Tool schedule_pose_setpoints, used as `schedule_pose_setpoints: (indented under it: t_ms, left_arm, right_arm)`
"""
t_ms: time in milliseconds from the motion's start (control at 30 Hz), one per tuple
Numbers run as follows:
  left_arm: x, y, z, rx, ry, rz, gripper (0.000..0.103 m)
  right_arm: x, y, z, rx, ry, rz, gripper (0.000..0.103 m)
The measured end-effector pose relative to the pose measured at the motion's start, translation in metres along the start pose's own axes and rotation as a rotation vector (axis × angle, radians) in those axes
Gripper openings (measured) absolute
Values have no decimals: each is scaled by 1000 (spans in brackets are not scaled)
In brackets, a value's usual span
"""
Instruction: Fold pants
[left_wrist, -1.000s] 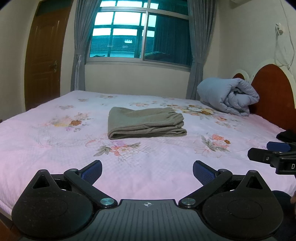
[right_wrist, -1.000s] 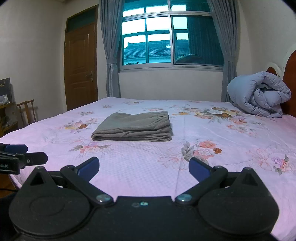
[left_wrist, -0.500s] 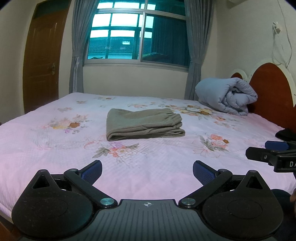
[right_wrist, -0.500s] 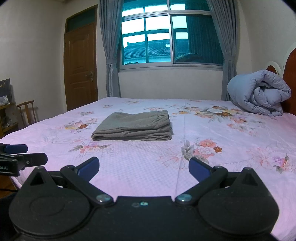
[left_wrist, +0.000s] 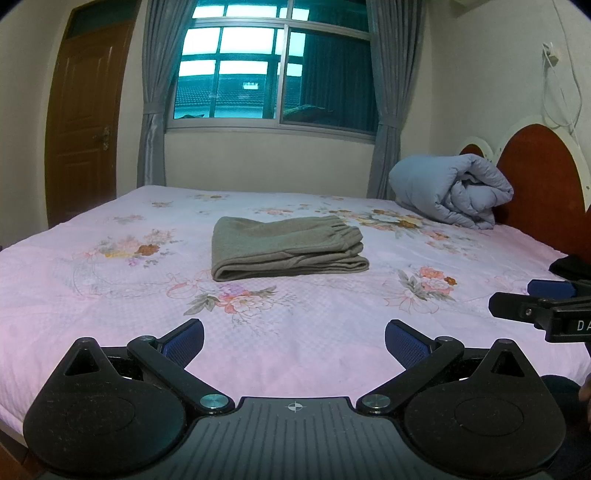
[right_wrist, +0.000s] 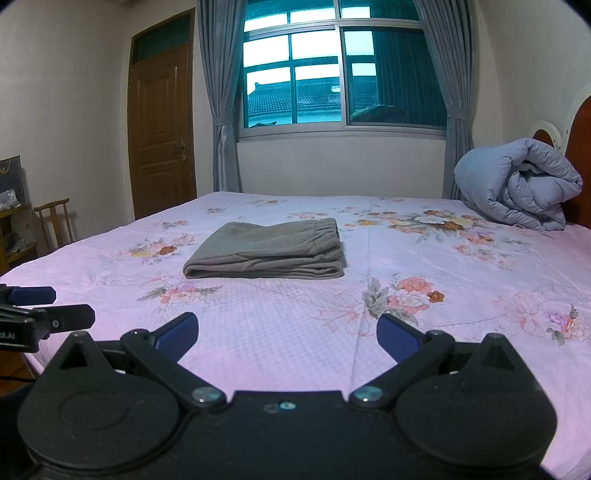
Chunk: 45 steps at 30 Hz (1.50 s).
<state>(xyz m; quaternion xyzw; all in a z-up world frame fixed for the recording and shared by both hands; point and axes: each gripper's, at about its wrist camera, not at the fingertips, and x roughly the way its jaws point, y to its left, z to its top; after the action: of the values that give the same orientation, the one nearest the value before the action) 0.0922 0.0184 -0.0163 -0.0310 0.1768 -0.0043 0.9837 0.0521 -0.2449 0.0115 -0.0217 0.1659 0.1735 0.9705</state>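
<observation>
The grey-green pants (left_wrist: 284, 247) lie folded into a compact rectangle in the middle of the pink floral bed (left_wrist: 110, 295), elastic waistband to the right. They also show in the right wrist view (right_wrist: 269, 251). My left gripper (left_wrist: 294, 338) is open and empty, near the bed's front edge, well short of the pants. My right gripper (right_wrist: 287, 332) is open and empty, likewise back from the pants. Each gripper shows at the edge of the other's view: the right one (left_wrist: 539, 306), the left one (right_wrist: 40, 310).
A rolled blue-grey duvet (left_wrist: 454, 192) lies at the right by the red headboard (left_wrist: 539, 177). A dark item (left_wrist: 572, 266) lies at the bed's right edge. A window, curtains and a wooden door (right_wrist: 159, 129) are behind; a chair (right_wrist: 55, 221) stands at left.
Both views have shifted only slightly; the left wrist view has drifted a little. The pants have not moved and both grippers stay open.
</observation>
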Motion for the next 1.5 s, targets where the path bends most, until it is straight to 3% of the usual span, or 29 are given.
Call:
schedule_pose_setpoints:
  t_ms: [1500]
  left_arm:
    - [0,-3,1,10,-6,-2,103]
  right_arm:
    - [-5,-1,1,1,3,2,97]
